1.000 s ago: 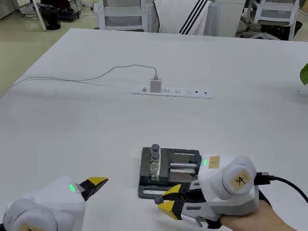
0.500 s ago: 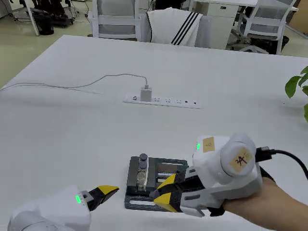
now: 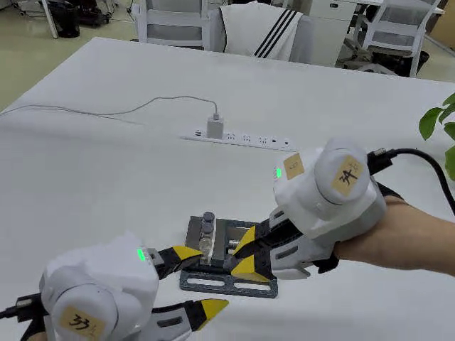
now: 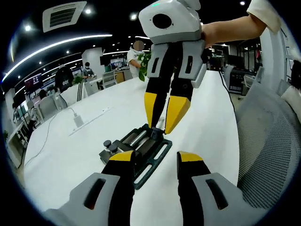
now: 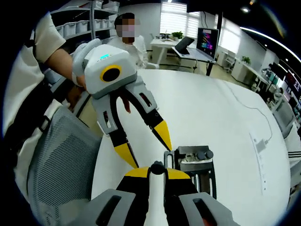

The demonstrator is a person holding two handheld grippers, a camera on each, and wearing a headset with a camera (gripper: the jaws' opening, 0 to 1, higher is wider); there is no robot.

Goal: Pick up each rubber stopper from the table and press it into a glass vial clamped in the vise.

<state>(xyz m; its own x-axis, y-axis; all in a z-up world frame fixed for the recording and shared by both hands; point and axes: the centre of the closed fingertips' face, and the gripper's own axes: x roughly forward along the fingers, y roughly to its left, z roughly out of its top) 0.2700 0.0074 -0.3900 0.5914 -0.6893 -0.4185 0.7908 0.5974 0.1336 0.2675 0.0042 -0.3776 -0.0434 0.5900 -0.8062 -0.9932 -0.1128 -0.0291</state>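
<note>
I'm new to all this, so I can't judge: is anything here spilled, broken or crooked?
Nothing stands out. The dark metal vise sits flat on the white table, its stoppered glass vials upright. The right gripper pinches a small dark rubber stopper, as the job needs.

My left gripper (image 3: 201, 278) and right gripper (image 5: 157, 173) wear smooth, glossy white plastic shells with matt yellow tips. The rubber stopper (image 5: 156, 165) pinched in the right one looks dull, dark. Near the table's (image 3: 106, 177) front edge, the vise (image 3: 227, 283) is matt dark metal, its screw (image 4: 135, 139) bright; the vial (image 3: 206, 245) clear glass.
</note>
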